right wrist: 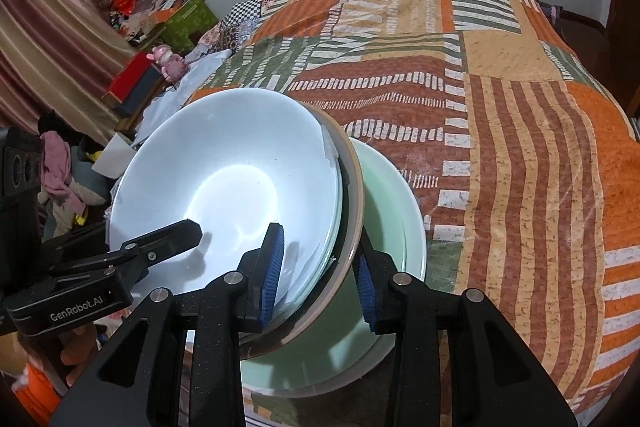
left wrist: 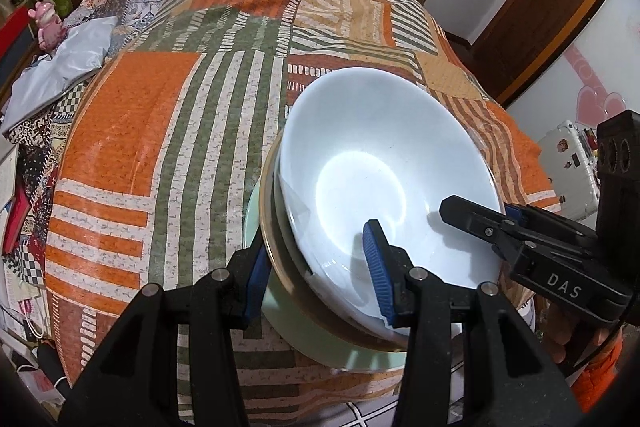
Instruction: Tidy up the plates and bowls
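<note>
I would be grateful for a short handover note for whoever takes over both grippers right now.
Left gripper: shut on the rims of the stacked dishes, one side.
Right gripper: on the opposite rims, also gripping.
Stack: white ceramic bowl nested in a brown-rimmed bowl, above a pale green plate on the patchwork tablecloth.
Done: bowls nested.
Left: seat the bowls on the plate, release.

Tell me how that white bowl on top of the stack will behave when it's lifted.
The white bowl looks rigid and glazed, so it is probably slippery against the gripper pads. Its rim already shows a chip, so it is likely brittle. It sits nested in a brown-rimmed dish over a green plate, so it may slide or drag those along.
</note>
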